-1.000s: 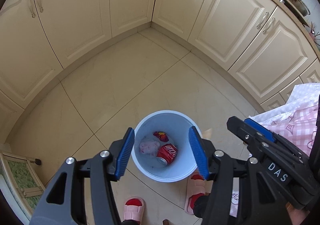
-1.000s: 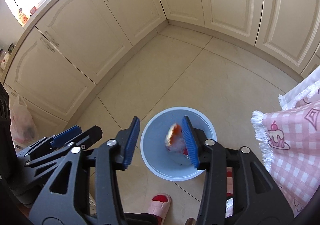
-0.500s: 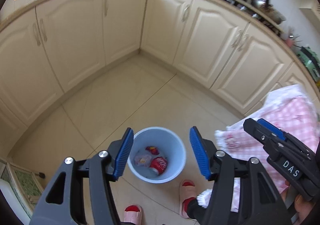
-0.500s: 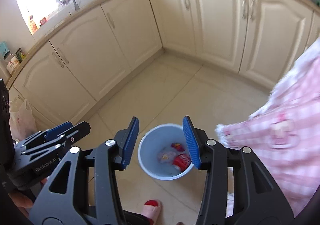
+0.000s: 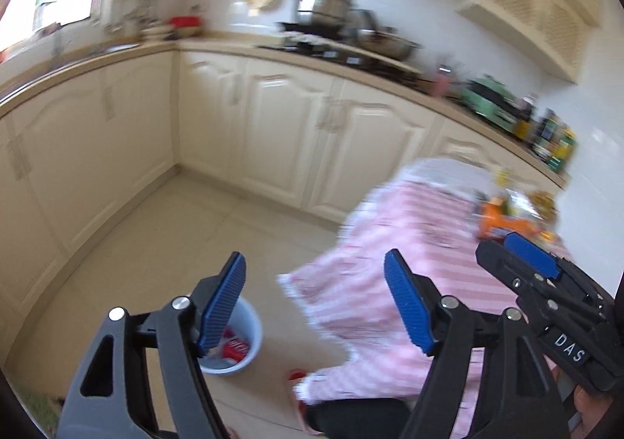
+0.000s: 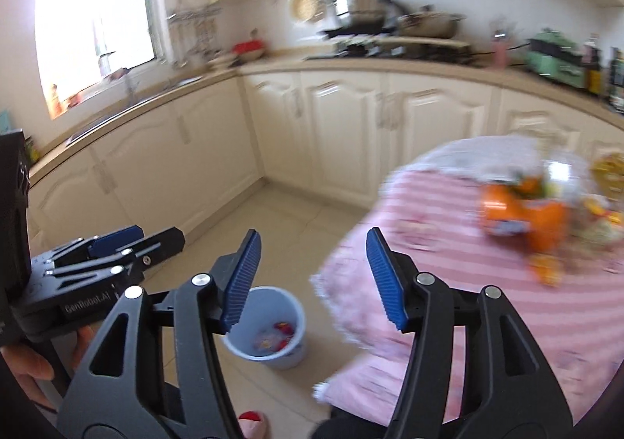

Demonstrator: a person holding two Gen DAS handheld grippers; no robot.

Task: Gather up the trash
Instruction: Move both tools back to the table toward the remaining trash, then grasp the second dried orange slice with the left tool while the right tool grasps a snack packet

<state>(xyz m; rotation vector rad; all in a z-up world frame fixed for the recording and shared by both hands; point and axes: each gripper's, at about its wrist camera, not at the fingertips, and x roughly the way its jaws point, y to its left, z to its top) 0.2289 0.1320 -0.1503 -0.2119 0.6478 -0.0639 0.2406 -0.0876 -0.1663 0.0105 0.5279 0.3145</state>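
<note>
Partly done, by the look of it. Already in the bin (image 6: 269,326) on the floor: a red can (image 5: 236,346) and a few blurred scraps beside it. Still left on the table (image 6: 487,283), under its pink striped cloth: a heap of trash (image 6: 546,212) toward 2 o'clock in the right wrist view, with an orange wrapper (image 6: 522,214) the plainest piece and smaller yellow and clear bits around it, too blurred to name. Same heap seen in the left wrist view at about 3 o'clock, near the far table edge. Likely several more trips needed, judging by the size of the heap.

Left gripper (image 5: 316,302): jaws spread wide, just been opening further, nothing between the blue pads (image 5: 405,306), nothing touched. Bin partly hidden behind the left-hand pad, at about 7 o'clock of the frame.

Right gripper (image 6: 310,279): jaws parted, somewhat less than the left, also just been opening, empty, touching nothing. Bin below the gap at 6 o'clock, table edge behind the right-hand pad.

Both aimed across the floor toward the table, well apart from the trash.
</note>
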